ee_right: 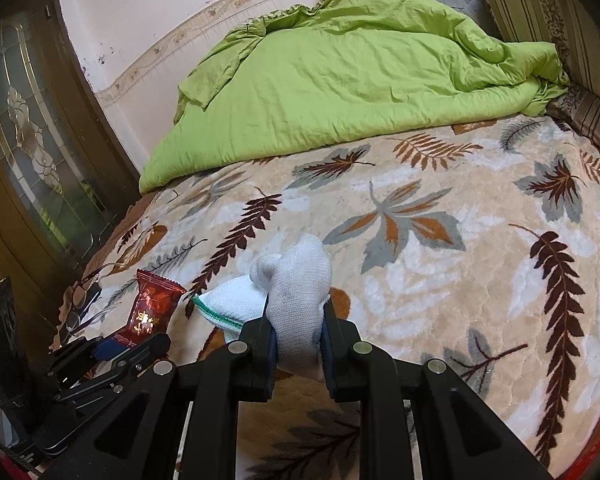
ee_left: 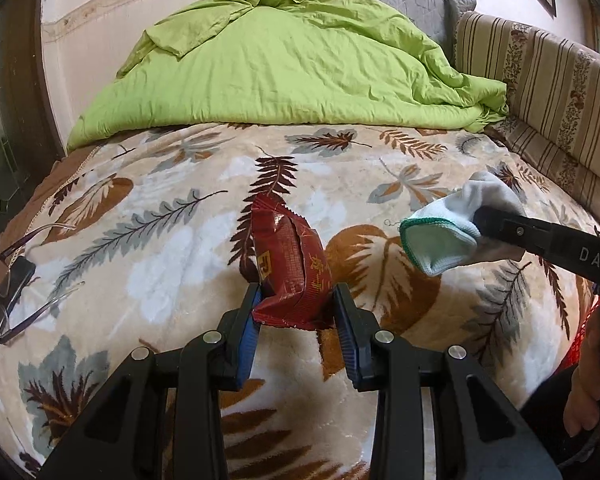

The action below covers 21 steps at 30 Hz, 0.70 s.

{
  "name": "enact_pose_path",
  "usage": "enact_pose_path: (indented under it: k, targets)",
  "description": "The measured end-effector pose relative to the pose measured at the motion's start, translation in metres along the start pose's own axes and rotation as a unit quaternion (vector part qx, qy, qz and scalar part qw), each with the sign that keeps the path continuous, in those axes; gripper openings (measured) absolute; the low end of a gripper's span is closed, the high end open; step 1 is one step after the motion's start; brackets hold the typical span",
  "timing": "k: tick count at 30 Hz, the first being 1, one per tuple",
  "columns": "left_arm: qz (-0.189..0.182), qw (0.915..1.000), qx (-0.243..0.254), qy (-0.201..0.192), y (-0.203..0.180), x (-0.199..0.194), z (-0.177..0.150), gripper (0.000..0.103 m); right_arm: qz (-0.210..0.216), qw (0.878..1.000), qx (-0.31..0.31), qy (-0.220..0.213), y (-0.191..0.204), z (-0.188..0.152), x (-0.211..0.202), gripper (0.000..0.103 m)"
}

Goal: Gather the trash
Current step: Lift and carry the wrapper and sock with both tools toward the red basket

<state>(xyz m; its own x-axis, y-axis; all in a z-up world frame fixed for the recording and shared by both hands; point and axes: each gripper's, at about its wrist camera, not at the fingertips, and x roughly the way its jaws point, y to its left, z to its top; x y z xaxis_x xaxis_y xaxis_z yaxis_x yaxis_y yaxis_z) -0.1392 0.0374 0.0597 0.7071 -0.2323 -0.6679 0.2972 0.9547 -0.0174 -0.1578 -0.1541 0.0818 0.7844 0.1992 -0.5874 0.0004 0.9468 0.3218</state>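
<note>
A dark red snack wrapper [ee_left: 290, 264] with gold print stands between the blue pads of my left gripper [ee_left: 296, 300], which is shut on its lower end, lifted above the bed. The same wrapper [ee_right: 150, 310] shows at the lower left of the right wrist view, with the left gripper [ee_right: 108, 350] below it. My right gripper [ee_right: 298, 320] is shut on a white sock [ee_right: 296, 292] with a green-edged cuff. In the left wrist view that sock [ee_left: 440, 236] hangs at the right from the right gripper [ee_left: 484, 226].
A leaf-patterned blanket [ee_left: 180, 216] covers the bed. A crumpled green quilt [ee_left: 280, 64] lies at the far end, with striped cushions [ee_left: 548, 92] along the right. Glasses and a dark phone [ee_left: 8, 288] lie at the left edge. A glazed wooden door [ee_right: 32, 160] stands left.
</note>
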Motion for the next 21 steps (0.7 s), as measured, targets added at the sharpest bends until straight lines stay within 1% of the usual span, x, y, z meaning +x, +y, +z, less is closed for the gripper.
enact_pose_path:
  k: [15,21]
  targets:
    - [0.003,1.0,0.004,0.001,-0.001,0.0009,-0.0004,0.034,0.003,1.0,0.004,0.0,-0.0023,-0.0003,0.0007,0.02]
    - [0.008,0.9998,0.016,-0.002,-0.0051,0.0042,-0.0034,0.034,0.002,1.0,0.007,-0.002,-0.0029,0.0002,-0.0013,0.02]
